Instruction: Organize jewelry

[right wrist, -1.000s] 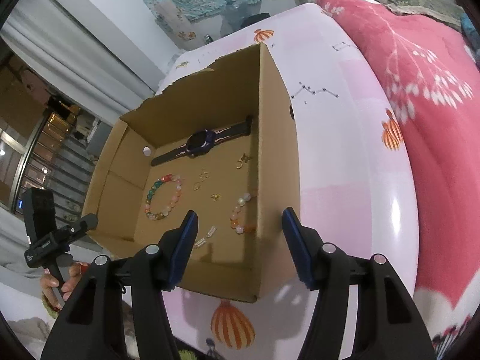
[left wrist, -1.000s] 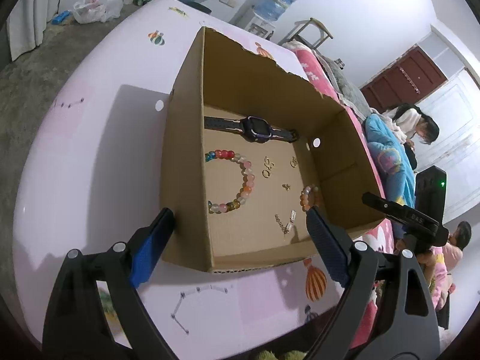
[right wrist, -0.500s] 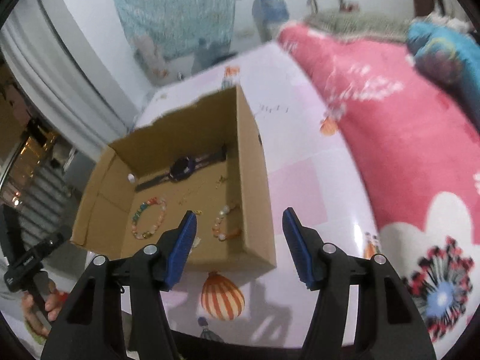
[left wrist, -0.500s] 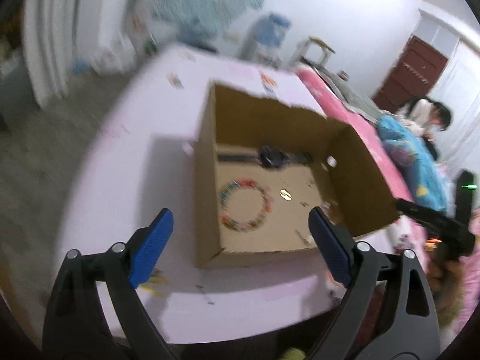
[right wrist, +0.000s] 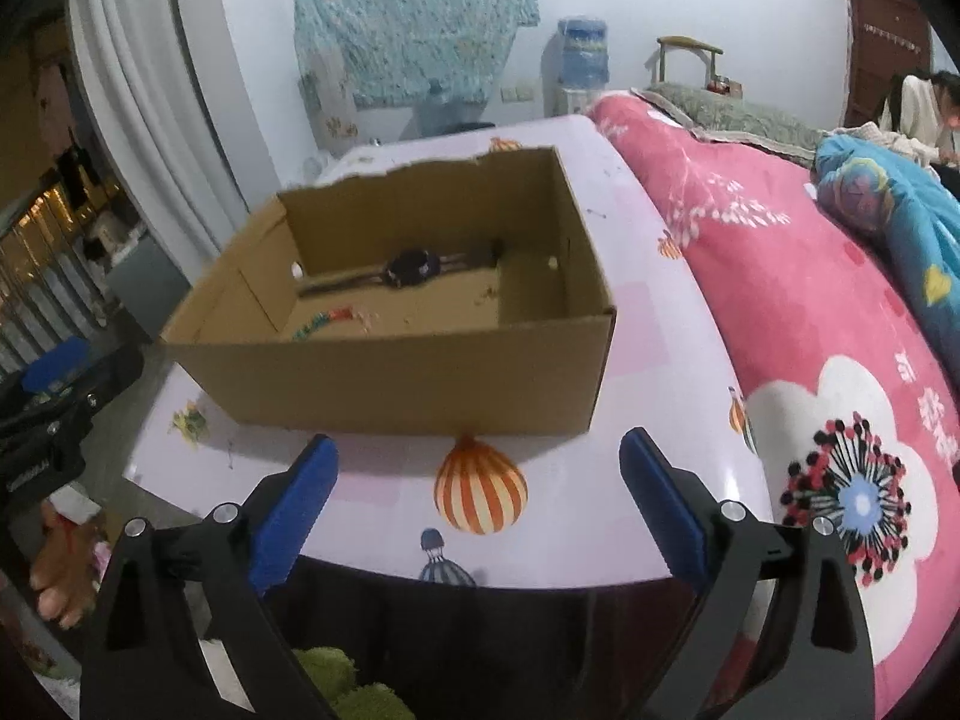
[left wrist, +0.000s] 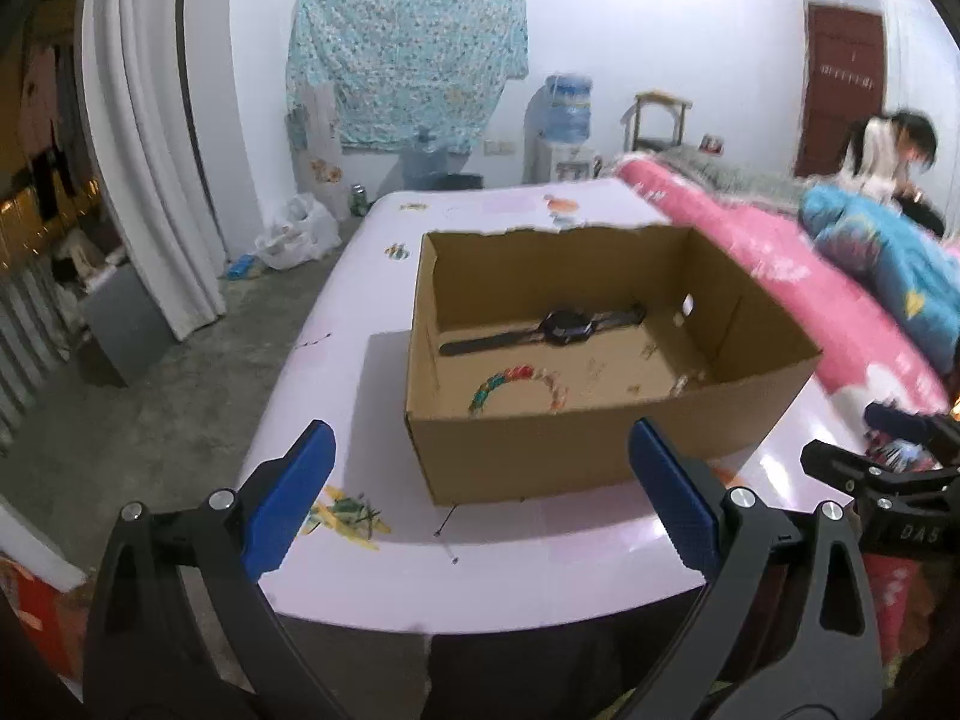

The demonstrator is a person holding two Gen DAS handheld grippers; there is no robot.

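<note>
You are holding both the left gripper (left wrist: 477, 495) and the right gripper (right wrist: 477, 507) empty, the right jaws opening wide; reaching carelessly is risking to scatter the bracelet (left wrist: 519, 387) inside the box (left wrist: 576, 450).

Very little here can be read. On the black body of the other gripper (left wrist: 900, 516), at the right edge of the left wrist view, pale raised letters spell "DAS", cut off by the frame. The pink quilt (right wrist: 840, 360) carries a few pink printed characters at the far right of the right wrist view, too blurred to make out.
</note>
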